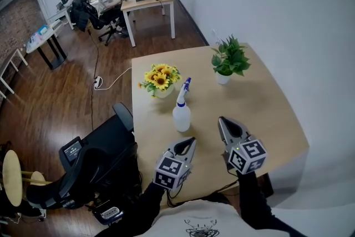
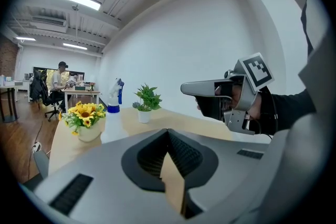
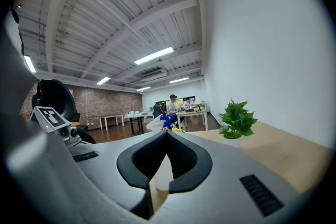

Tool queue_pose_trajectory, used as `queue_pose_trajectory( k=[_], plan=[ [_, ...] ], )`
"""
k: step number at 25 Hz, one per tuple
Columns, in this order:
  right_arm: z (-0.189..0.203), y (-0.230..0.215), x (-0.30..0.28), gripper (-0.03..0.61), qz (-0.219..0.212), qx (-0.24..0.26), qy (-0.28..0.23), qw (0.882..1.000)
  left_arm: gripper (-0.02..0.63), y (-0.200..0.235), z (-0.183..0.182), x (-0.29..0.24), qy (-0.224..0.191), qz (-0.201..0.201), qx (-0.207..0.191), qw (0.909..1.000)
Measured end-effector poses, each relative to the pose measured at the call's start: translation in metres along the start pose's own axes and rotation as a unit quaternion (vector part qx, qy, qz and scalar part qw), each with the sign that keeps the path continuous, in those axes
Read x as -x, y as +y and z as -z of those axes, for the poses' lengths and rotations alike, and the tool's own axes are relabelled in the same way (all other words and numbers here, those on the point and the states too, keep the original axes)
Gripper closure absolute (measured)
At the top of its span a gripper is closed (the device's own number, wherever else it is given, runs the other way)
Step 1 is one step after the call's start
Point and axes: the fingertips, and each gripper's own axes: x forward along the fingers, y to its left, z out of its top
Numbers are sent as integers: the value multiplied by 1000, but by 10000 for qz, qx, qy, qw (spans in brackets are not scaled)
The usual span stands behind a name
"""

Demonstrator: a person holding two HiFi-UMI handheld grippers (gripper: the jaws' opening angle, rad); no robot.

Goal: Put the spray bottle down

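Wooden counter, head view: pale top next to a white wall, with dark wood floor on its left.
Bottle, head view: stands upright on the counter. It has a white body and a blue-and-white spray head, and neither claw touches it.
Sunflowers, head view: yellow bunch in a pale pot, just beyond the bottle and a little to its left.
Plant, head view: green leaves in a white pot at the far right of the counter, well apart from the bottle.
Left claw, head view: clenched and empty, above the near part of the counter. It points toward the bottle but stops short of it.
Right claw, head view: clenched and empty, to the right of the bottle and apart from it.
Chair, head view: black, on the floor at the counter's near left.
Left claw, left gripper view: tips pressed together, nothing between them.
Bottle, left gripper view: upright on the counter ahead, between the sunflowers and the plant.
Right claw, left gripper view: at the right, held about level above the counter, jaws together.
Right claw, right gripper view: tips together, gripping nothing.
Bottle, right gripper view: only its blue-and-white head shows, above the jaws and well ahead.
Plant, right gripper view: on the counter, to the right of the jaws.
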Motion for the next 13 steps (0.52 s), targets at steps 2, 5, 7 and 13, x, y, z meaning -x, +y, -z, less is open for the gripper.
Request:
queue_pose_trajectory(
  k=[2,5,7,13],
  plan=[
    [-1,0,0,600,-2,21,10,10000,621,1,0,-1,8,-5,25,10000],
    [-1,0,-1,600,-3,43,28,10000,621,1,0,-1,9,-2,46,10000],
    [-1,0,-2,600,-12,60,40,10000,621,2,0,-1,3,-3,48,10000],
    [-1,2,-5,600,-53,98,60,9999,621,3,0,-2,2,-8,36,10000]
  ],
)
